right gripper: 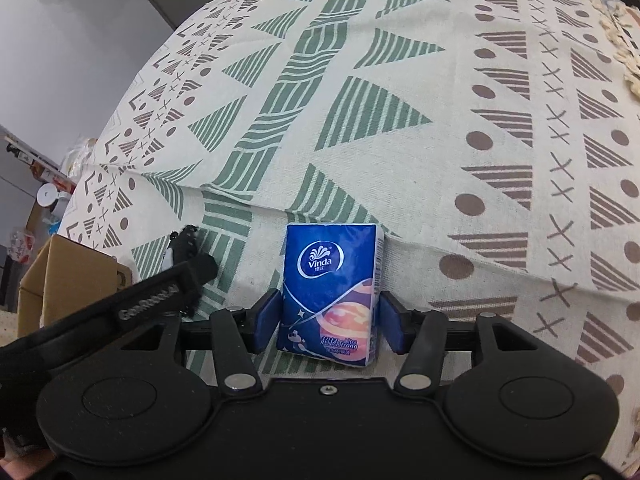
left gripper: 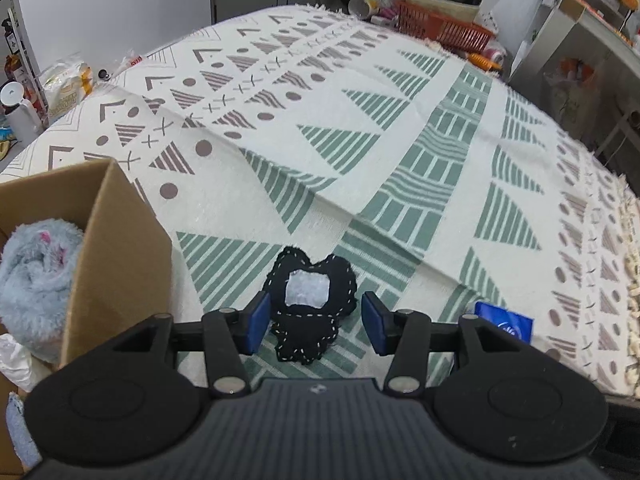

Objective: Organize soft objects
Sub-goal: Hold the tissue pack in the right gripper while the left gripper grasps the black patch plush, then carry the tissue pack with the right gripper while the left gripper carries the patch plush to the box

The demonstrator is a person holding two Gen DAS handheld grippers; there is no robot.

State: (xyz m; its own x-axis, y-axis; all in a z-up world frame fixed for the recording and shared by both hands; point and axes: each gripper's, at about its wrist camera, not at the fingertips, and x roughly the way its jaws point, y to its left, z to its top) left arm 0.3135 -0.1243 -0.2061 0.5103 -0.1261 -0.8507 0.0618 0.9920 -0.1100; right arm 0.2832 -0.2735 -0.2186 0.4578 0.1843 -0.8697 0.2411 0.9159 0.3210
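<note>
A black fabric piece (left gripper: 312, 300) with white stitching and a pale square patch lies on the patterned cloth (left gripper: 360, 120). My left gripper (left gripper: 316, 322) stands open around it, its blue pads on either side with a small gap on the right. A blue Vinda tissue pack (right gripper: 332, 280) lies flat on the cloth between the pads of my right gripper (right gripper: 328, 324). Those pads sit close against its sides without visibly squeezing it. In the left wrist view, a corner of the pack (left gripper: 504, 326) shows at the right. The right wrist view shows the black piece (right gripper: 184, 240) at the left, partly hidden.
An open cardboard box (left gripper: 120, 248) stands at the left and holds a fluffy pale blue item (left gripper: 36, 272); it also shows as the box (right gripper: 68, 276). An orange basket (left gripper: 440, 26) and clutter sit at the far edge. Metal shelving (left gripper: 580, 60) stands at the right.
</note>
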